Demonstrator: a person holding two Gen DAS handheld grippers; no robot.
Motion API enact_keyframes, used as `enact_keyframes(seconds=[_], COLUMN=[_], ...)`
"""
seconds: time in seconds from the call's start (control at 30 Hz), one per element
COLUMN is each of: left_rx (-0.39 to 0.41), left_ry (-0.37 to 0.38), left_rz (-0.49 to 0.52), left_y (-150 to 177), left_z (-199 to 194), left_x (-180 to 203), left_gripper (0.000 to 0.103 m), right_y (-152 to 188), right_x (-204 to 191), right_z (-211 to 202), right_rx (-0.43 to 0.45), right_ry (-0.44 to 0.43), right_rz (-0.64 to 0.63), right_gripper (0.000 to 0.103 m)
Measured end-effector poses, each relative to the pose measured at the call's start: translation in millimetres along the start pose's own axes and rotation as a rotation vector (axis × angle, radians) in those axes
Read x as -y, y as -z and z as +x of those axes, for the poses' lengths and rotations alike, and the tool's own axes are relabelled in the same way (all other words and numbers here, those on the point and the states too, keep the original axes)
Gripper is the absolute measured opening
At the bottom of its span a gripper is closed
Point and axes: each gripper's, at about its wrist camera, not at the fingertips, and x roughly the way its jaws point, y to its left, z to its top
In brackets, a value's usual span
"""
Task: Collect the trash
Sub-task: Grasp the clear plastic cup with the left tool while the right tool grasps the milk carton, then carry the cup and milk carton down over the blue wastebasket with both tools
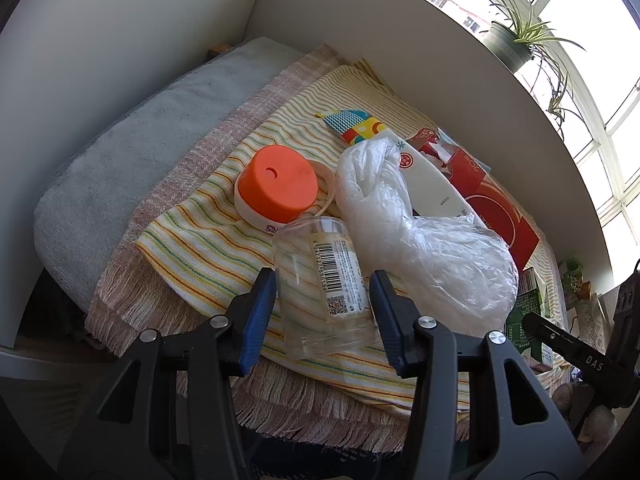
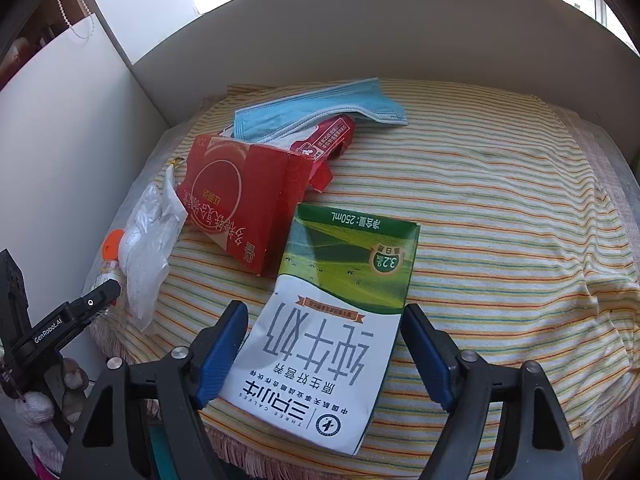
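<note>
Trash lies scattered over a striped cloth (image 1: 208, 248) spread on folded towels in a white-walled nook. Going from left to right in the left wrist view, an orange-lidded cup (image 1: 276, 190) sits upside down on the cloth, and just in front of it a clear plastic bottle (image 1: 324, 280) with a barcode label lies on its side. The left gripper (image 1: 323, 286) straddles that bottle, its blue pads (image 1: 260, 316) close on either side with narrow gaps still showing, so it does not grip it. Right of the bottle rests a crumpled clear plastic bag (image 1: 420, 232), then a white tube (image 1: 428, 184) and a red box (image 1: 504, 208).

In the right wrist view, the plastic bag appears at the left edge, then the red box, with a blue face mask (image 2: 320, 114) draped behind it. A green and white milk carton (image 2: 336, 320) lies flat on the cloth, its near end between the fingers of the right gripper (image 2: 324, 356). Those fingers stand fairly wide, with the left pad near the carton's edge and the right pad clear of it.
</note>
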Motion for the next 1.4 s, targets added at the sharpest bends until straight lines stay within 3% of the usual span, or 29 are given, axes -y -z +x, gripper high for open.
enact_keyframes(seconds=[0.2,0.73,1.1,1.4], left_rx=[0.018,0.085,0.079,0.018], left_ry=[-0.003,0.017,0.035,0.065], left_rz=[0.01,0.021,0.064,0.094], left_y=[3,15,60,105], left_z=[-6,-43,-65,-65], left_x=[0,-2,2,8], left_gripper=[0.047,0.046,0.046,0.046], right_y=[7,21,59,95], right_x=[12,8,-9,-26], right_z=[-11,-34,-64,-69], right_rx=[0.021,0.122,0.158,0.14], right_ry=[-0.026,-0.04,-0.107,-0.168], right_rz=[0.011,-0.045,-0.117,-0.174], right_gripper=[0.067,0.063,0.063,0.063])
